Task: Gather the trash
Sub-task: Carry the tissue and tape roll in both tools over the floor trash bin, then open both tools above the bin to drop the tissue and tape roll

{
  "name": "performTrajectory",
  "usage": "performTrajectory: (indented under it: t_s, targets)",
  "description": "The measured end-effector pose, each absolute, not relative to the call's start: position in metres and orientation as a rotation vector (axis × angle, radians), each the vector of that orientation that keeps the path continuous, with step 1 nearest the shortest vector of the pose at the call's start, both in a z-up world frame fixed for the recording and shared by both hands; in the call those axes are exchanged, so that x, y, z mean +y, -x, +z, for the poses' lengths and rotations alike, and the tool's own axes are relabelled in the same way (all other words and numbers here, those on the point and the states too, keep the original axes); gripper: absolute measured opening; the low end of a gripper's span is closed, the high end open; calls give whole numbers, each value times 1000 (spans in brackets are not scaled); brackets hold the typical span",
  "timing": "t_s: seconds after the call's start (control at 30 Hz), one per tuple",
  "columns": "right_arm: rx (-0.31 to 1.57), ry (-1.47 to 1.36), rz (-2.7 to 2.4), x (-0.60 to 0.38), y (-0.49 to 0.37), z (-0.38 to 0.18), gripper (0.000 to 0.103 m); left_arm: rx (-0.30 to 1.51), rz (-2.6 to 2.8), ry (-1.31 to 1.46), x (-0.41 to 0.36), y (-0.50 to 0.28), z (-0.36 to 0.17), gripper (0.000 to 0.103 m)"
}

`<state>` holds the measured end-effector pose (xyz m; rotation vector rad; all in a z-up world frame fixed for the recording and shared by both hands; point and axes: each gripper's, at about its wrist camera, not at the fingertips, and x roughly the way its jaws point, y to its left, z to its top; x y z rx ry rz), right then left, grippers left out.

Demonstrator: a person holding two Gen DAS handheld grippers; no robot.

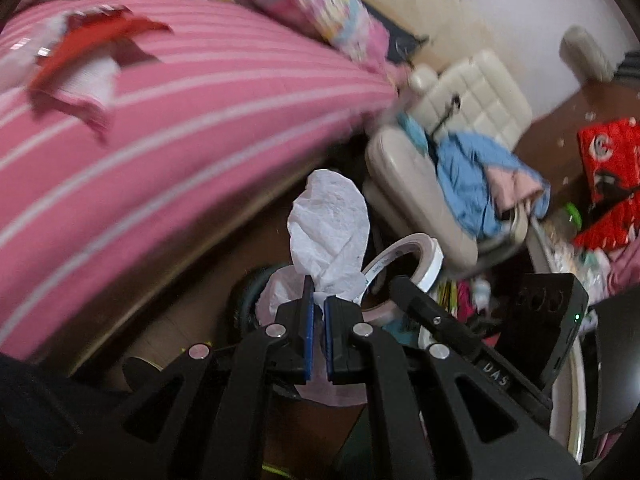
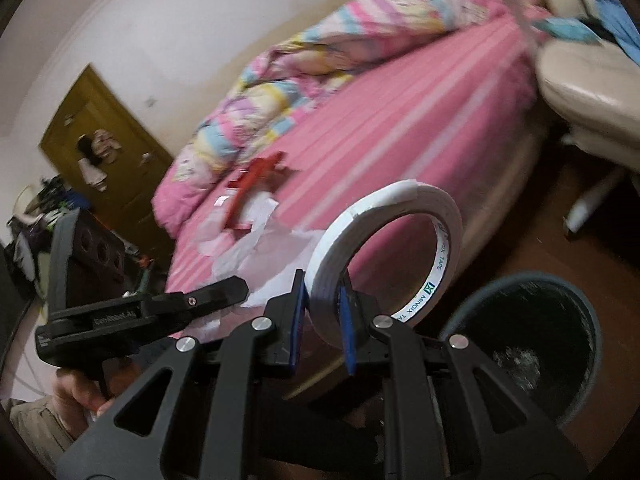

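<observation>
My left gripper point(image 1: 318, 300) is shut on a crumpled white paper point(image 1: 328, 220) that stands up from its blue pads. My right gripper point(image 2: 322, 292) is shut on the rim of a white tape roll point(image 2: 384, 248), also seen beside the paper as a tape roll point(image 1: 404, 256). Below and to the right sits a round dark bin point(image 2: 528, 336); its rim point(image 1: 240, 300) shows under the left fingers. A red wrapper point(image 1: 92, 40) and white scraps lie on the pink bed; the wrapper point(image 2: 256, 176) lies past the tape.
The pink striped bed point(image 1: 220, 112) fills the left, with a patterned quilt point(image 2: 320, 68) on it. A cream chair point(image 1: 460, 120) holds blue clothes point(image 1: 472, 176). Red packages point(image 1: 608, 152) and clutter lie on the brown floor. A brown door point(image 2: 108, 136) is far left. A hand point(image 2: 76, 392) holds the left tool.
</observation>
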<state>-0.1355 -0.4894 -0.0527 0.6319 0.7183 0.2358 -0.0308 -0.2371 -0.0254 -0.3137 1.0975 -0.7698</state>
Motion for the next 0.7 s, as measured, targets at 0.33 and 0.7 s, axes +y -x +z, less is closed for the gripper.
performTrajectory:
  t_s: [0.33,0.7]
  targets:
    - [828,-724,99,-536,155,-122,16,1258,-842,138,-327,21,-92,4]
    - [971,-759,-5,-545,158,-178,18,1415,-888,2,-380,22,-168,4]
